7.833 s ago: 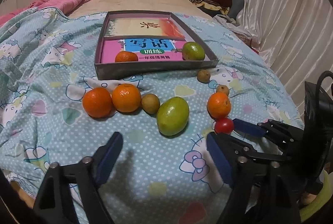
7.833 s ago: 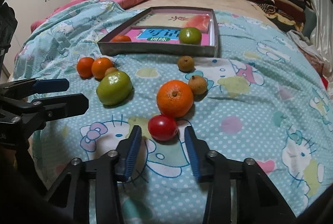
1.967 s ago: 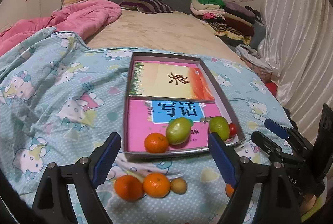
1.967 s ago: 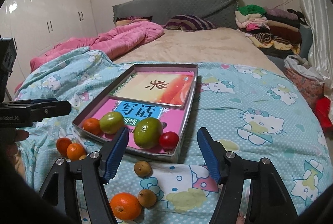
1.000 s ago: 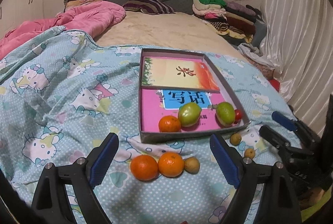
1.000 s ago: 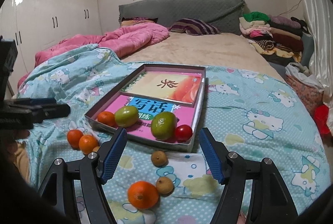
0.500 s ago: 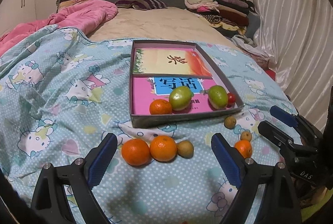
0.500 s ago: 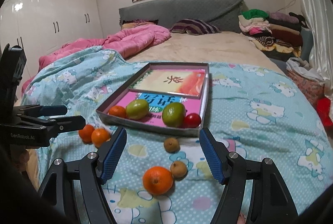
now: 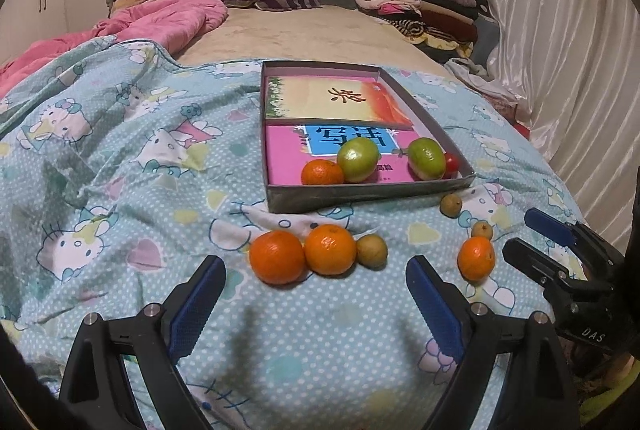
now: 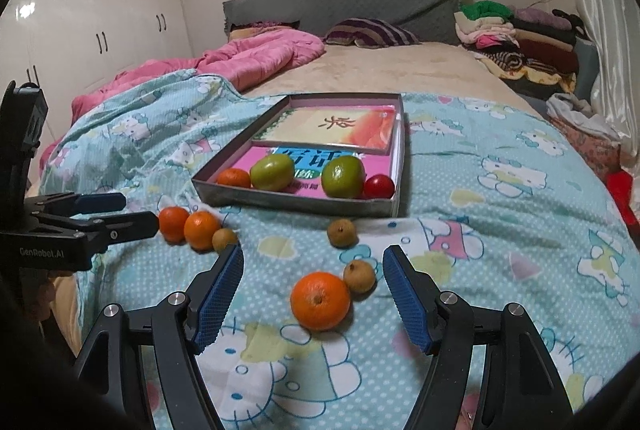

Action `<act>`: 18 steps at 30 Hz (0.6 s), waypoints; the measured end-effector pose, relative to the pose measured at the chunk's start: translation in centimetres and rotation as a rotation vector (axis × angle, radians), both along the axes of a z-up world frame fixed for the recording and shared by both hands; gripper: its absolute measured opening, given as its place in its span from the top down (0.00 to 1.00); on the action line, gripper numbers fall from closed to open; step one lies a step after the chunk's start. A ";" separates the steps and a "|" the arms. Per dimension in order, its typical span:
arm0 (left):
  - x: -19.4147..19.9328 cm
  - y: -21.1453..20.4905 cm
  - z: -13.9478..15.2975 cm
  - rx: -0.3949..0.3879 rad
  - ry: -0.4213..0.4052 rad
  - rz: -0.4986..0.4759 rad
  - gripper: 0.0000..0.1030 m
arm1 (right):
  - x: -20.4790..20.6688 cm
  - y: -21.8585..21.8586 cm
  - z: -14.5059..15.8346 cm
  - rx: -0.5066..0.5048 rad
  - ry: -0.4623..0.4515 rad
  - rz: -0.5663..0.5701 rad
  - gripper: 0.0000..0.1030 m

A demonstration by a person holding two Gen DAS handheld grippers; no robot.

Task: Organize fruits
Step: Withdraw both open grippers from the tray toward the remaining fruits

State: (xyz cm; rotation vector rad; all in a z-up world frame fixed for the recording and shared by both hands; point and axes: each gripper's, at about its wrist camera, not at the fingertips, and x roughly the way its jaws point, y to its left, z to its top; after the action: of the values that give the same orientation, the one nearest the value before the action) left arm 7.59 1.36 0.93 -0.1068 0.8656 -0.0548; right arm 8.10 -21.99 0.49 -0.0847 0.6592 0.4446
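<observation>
Left tool (image 9: 316, 294): jaws spread wide, nothing between the pads, held above the bed's patterned quilt (image 9: 120, 158). Just beyond its tips, toward 12 o'clock in the left wrist view, lie two oranges (image 9: 277, 256) side by side and touching, with a small brown fruit (image 9: 371, 250) touching the right-hand orange.

Right tool (image 10: 313, 294): jaws released, gripping nothing. A single orange (image 10: 320, 300) lies on the quilt between its tips, touched by neither pad, with a small brown fruit (image 10: 359, 275) against it at 1 o'clock. A third brown fruit (image 10: 342, 232) lies farther on at 12 o'clock, just short of the tray wall.

Tray (image 10: 296, 203): a shallow grey box on the quilt, lined with two printed books (image 10: 332, 128). Along its near wall, in the right wrist view, left to right: a small orange (image 10: 234, 177), a green fruit (image 10: 272, 172), a second green fruit (image 10: 343, 176), a small red fruit (image 10: 379, 186). The orange touches the first green fruit; the red fruit touches the second.

Surroundings: a pink duvet (image 10: 240, 58) at 10 o'clock, folded clothes (image 10: 516, 38) stacked at 2 o'clock, a grey headboard (image 10: 340, 0) at 12 o'clock, white wardrobes (image 10: 92, 22) beyond the left side of the bed.
</observation>
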 end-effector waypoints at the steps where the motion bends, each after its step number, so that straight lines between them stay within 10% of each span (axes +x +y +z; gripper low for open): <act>1: -0.2 0.2 0.1 -0.003 -0.003 0.000 0.11 | -0.1 0.0 -0.1 0.000 0.005 -0.003 0.28; 18: -0.4 2.5 -2.0 -0.016 0.039 0.020 0.11 | -0.8 0.9 -2.1 -0.032 0.103 -0.033 0.28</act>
State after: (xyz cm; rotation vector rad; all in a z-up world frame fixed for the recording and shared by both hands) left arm 7.21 3.91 -1.03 -0.1322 0.9032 -0.0411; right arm 7.29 -21.13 -1.66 -0.0815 0.7682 0.4083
